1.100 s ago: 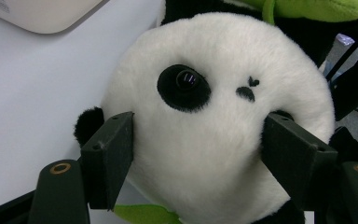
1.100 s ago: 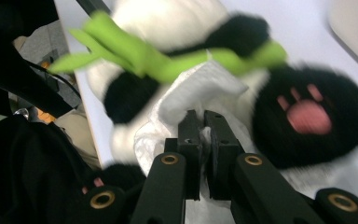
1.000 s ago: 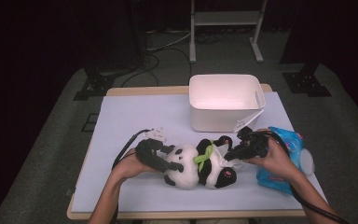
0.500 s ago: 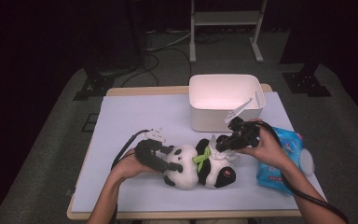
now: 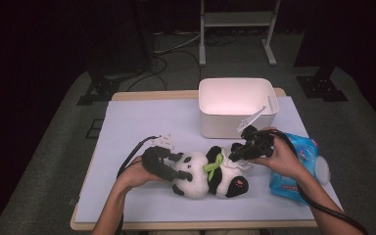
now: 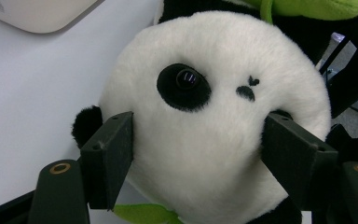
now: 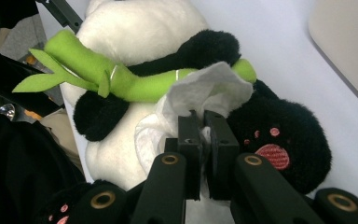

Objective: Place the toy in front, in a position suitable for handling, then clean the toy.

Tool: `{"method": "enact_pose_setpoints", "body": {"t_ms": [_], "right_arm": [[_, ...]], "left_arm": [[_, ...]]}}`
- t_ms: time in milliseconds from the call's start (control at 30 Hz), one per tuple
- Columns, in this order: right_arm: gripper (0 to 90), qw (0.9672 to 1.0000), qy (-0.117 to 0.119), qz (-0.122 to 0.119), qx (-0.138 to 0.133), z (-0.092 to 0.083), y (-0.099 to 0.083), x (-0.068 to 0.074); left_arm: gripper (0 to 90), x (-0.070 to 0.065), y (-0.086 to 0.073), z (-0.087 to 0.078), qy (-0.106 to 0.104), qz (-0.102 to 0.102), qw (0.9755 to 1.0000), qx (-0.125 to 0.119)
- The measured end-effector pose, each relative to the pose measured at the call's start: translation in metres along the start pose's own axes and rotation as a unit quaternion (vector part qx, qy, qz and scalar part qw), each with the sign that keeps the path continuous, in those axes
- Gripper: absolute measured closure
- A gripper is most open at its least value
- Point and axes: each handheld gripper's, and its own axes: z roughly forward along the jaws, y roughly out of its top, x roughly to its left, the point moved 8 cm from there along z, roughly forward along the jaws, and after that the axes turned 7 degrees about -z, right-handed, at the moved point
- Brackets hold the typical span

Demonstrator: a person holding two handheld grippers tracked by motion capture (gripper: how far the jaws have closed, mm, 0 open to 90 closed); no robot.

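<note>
White paper covers the table [image 5: 142, 122] where the toy panda [image 5: 208, 176] lies on its back. Left gripper [image 6: 196, 154] squeezes its head; right gripper [image 7: 204, 140] pinches a wipe [image 7: 200, 93] on its belly — rub hard and the wipe could slip out.

White bin [image 5: 235, 115] and blue packet [image 5: 293, 166] on the table [image 5: 142, 122]
</note>
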Motion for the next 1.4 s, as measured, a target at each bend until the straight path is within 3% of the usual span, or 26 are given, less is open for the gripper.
{"method": "enact_pose_setpoints", "body": {"t_ms": [200,567,733,833,1100,1400], "right_arm": [[85.2,1.0,-0.001,-0.004,-0.002,0.0,0.0,0.002],[85.1,0.9999,0.0,0.014,0.002,-0.005,-0.027,0.004],[85.1,0.9998,0.003,0.017,-0.007,-0.005,-0.031,0.004],[85.1,0.9999,0.001,0.015,-0.007,-0.005,-0.029,0.008],[84.9,0.9998,-0.002,-0.019,0.009,-0.002,-0.004,0.018],[84.9,0.9998,0.003,-0.022,-0.004,0.0,0.011,0.019]], "left_arm": [[26.6,0.0,-0.002,-0.001,-0.001,0.0,1.0,0.001],[26.5,-0.001,-0.002,0.0,0.0,0.001,1.0,0.004],[26.5,-0.001,-0.002,-0.001,0.002,0.005,1.0,0.005],[26.5,-0.001,-0.003,0.0,0.002,0.003,1.0,0.006],[26.5,0.0,-0.003,0.0,0.001,0.0,1.0,0.004],[26.3,0.0,-0.003,0.0,-0.001,0.0,1.0,0.006]]}}
